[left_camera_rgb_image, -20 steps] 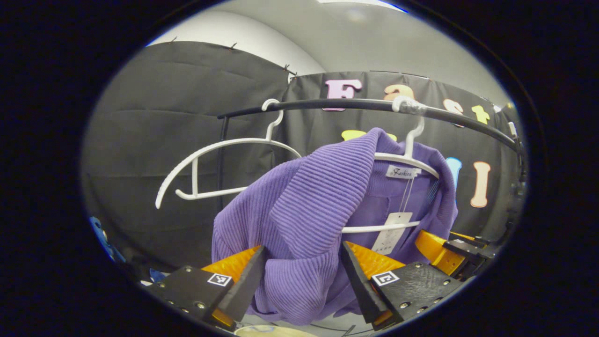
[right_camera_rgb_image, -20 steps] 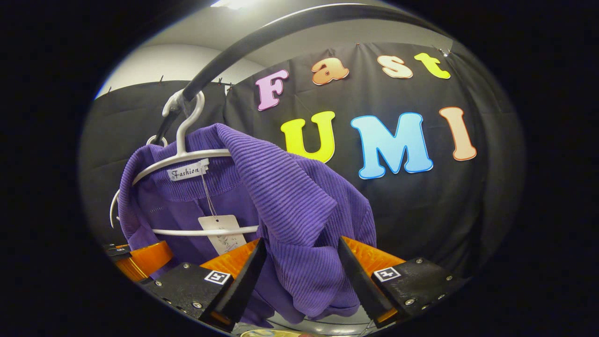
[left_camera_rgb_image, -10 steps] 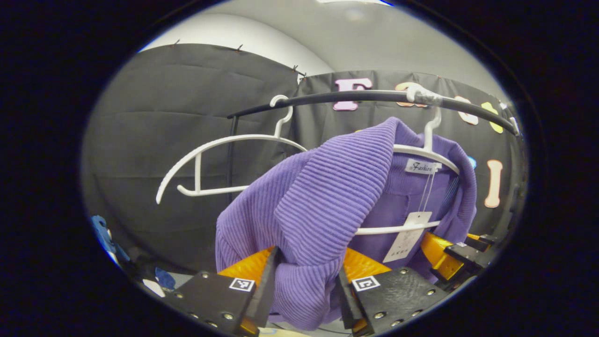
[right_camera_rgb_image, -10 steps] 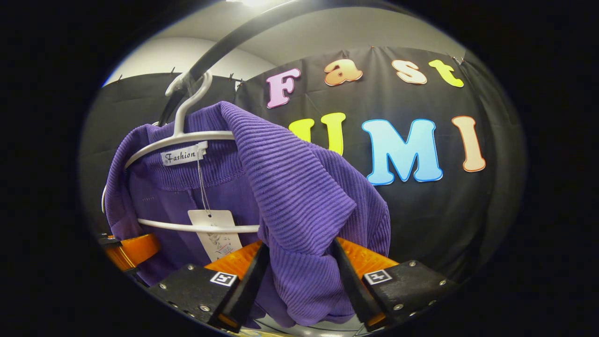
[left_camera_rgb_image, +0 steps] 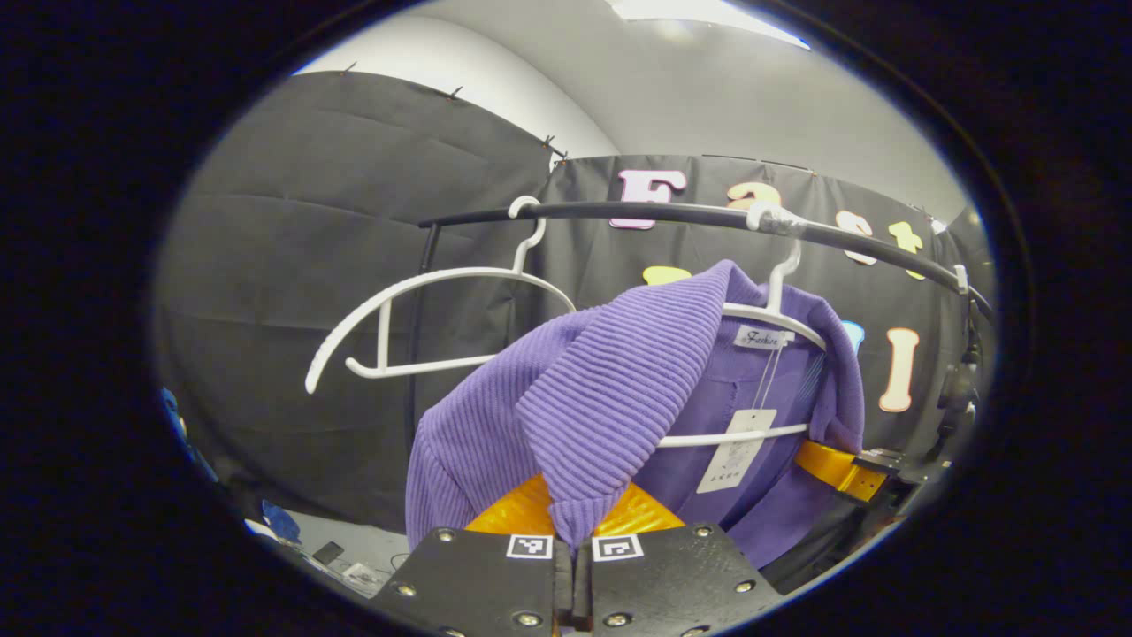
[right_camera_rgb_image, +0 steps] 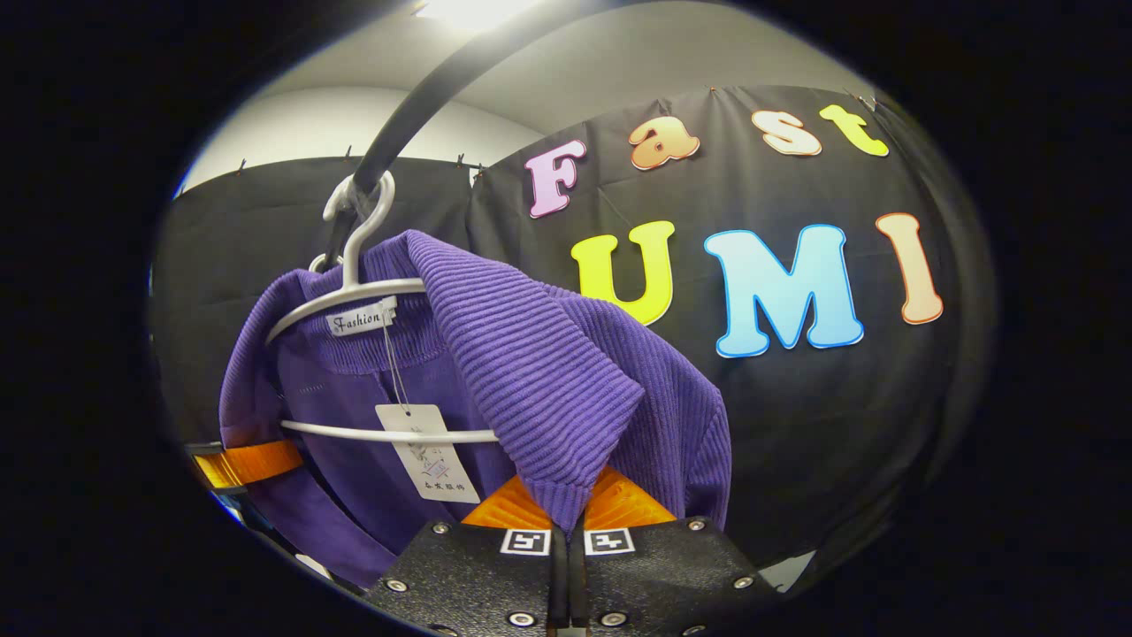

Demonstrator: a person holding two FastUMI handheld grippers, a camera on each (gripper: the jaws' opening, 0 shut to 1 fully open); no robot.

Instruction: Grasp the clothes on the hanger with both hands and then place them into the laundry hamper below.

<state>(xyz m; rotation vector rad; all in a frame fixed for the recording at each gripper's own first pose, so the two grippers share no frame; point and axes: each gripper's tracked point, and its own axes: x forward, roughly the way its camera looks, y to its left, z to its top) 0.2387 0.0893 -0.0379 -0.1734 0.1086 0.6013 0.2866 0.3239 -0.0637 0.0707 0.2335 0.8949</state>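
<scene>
While both grippers pinch the garment, the stock stands as follows.
Purple sweater (left_camera_rgb_image: 610,389): ribbed knit, draped on a white hanger (left_camera_rgb_image: 769,311); in the right gripper view (right_camera_rgb_image: 522,354) its collar folds forward over the shoulder.
Left gripper (left_camera_rgb_image: 573,541): fingers closed together, a fold of the sweater's left shoulder clamped between them.
Right gripper (right_camera_rgb_image: 566,531): fingers closed together, a fold of the right shoulder clamped between them.
Rail (left_camera_rgb_image: 654,212): black, curved; carries the hanger's hook.
Spare hanger (left_camera_rgb_image: 416,318): white, bare, on the same rail, beside the sweater.
Tags: a neck label (right_camera_rgb_image: 358,320) and a white paper tag (right_camera_rgb_image: 429,453) hanging on a string inside the collar.
</scene>
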